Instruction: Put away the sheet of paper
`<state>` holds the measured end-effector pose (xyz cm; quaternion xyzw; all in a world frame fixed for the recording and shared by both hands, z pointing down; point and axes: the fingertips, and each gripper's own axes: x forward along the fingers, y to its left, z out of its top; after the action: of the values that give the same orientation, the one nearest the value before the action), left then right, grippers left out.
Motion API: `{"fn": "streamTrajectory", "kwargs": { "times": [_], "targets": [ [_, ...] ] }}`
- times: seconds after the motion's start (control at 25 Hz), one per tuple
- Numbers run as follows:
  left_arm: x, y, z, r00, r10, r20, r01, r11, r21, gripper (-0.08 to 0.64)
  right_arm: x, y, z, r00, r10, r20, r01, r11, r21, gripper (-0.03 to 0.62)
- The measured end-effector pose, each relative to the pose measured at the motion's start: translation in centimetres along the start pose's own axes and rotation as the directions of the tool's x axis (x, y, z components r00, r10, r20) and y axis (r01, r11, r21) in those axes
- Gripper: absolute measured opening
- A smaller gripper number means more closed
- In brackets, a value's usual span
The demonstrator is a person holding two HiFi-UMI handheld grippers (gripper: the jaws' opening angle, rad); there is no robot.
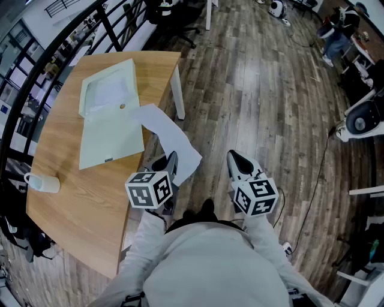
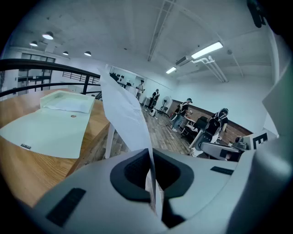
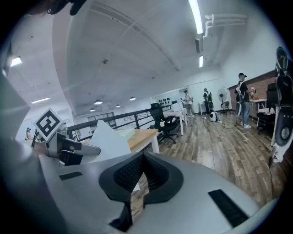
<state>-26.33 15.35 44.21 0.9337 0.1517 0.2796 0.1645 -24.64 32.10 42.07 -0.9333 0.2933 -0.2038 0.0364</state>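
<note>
A white sheet of paper (image 1: pixel 170 143) hangs past the right edge of the wooden table (image 1: pixel 66 198), and my left gripper (image 1: pixel 171 163) is shut on its near corner. In the left gripper view the sheet (image 2: pixel 124 119) rises edge-on from between the closed jaws (image 2: pixel 151 157). An open pale green folder (image 1: pixel 111 123) lies flat on the table just left of the sheet; it also shows in the left gripper view (image 2: pixel 48 130). My right gripper (image 1: pixel 237 160) is shut and holds nothing, over the floor right of the table. Its own view (image 3: pixel 141 172) looks toward the sheet (image 3: pixel 107 139).
A white mug (image 1: pixel 43 182) lies near the table's left edge. A black railing (image 1: pixel 36 66) runs behind the table. Office chairs (image 1: pixel 180 18) stand at the far end. A white machine base (image 1: pixel 363 120) and a floor cable (image 1: pixel 318 180) are at the right.
</note>
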Motion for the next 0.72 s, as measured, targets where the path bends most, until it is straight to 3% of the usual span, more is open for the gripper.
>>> {"fn": "streamTrajectory", "kwargs": {
  "times": [0.32,0.72],
  "targets": [
    [1.6,-0.9,0.2,1.000,0.021,-0.016,-0.020,1.000,0.011,0.017,0.1,-1.6,0.1,0.999,0.047,-0.004,-0.047,0.999,0.022,0.026],
    [4.2,-1.8,1.8,0.999,0.044,-0.030,-0.042,0.998,0.045,0.017,0.1,-5.0,0.6,0.999,0.032,0.015,-0.033,0.999,0.042,0.027]
  ]
}}
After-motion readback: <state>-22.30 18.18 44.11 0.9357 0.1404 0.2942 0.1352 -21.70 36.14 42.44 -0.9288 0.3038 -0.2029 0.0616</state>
